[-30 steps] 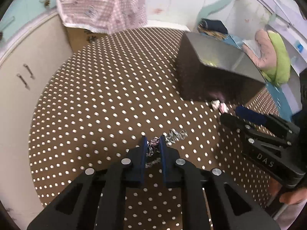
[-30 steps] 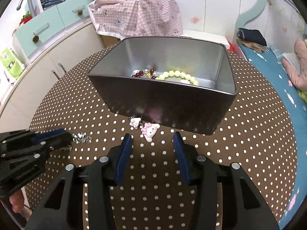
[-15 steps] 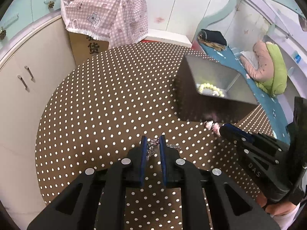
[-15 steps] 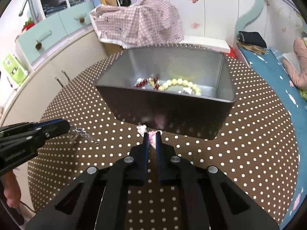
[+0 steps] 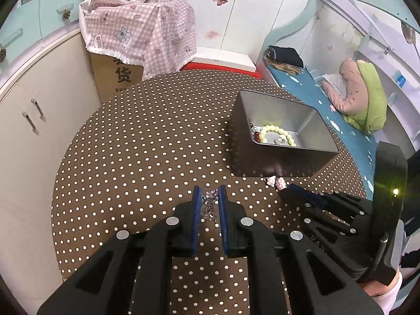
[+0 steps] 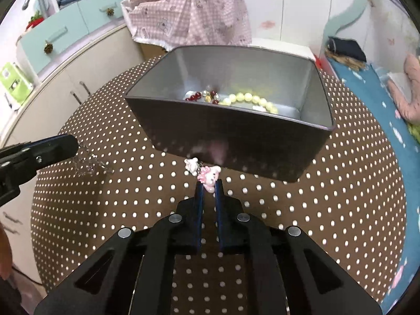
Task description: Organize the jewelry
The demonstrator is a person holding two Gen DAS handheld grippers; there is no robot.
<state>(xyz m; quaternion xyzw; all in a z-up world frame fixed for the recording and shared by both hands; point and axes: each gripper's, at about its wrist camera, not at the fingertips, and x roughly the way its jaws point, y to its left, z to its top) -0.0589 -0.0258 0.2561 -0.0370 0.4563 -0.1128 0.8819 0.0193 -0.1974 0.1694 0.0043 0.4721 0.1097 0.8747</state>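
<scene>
Since a second ago both grippers have closed on jewelry and lifted clear of the tabletop [image 5: 136,141].

Left wrist view: the left gripper [image 5: 210,197] pinches a silver chain [image 5: 208,204]; the metal tin [image 5: 273,157] sits at two o'clock. Carry the chain above the rim so no dangling length snags.

Right wrist view: the right gripper [image 6: 208,186] clamps a pink cat charm [image 6: 208,179], its white twin [image 6: 191,164] hanging beside it, tin at twelve o'clock. Inside lie a yellow bead bracelet [image 6: 249,99] and red beads [image 6: 195,97].

Silver chain [image 6: 88,164] — blurred; bracelet's [image 6: 250,101] near part behind tin wall [image 6: 236,136]
</scene>
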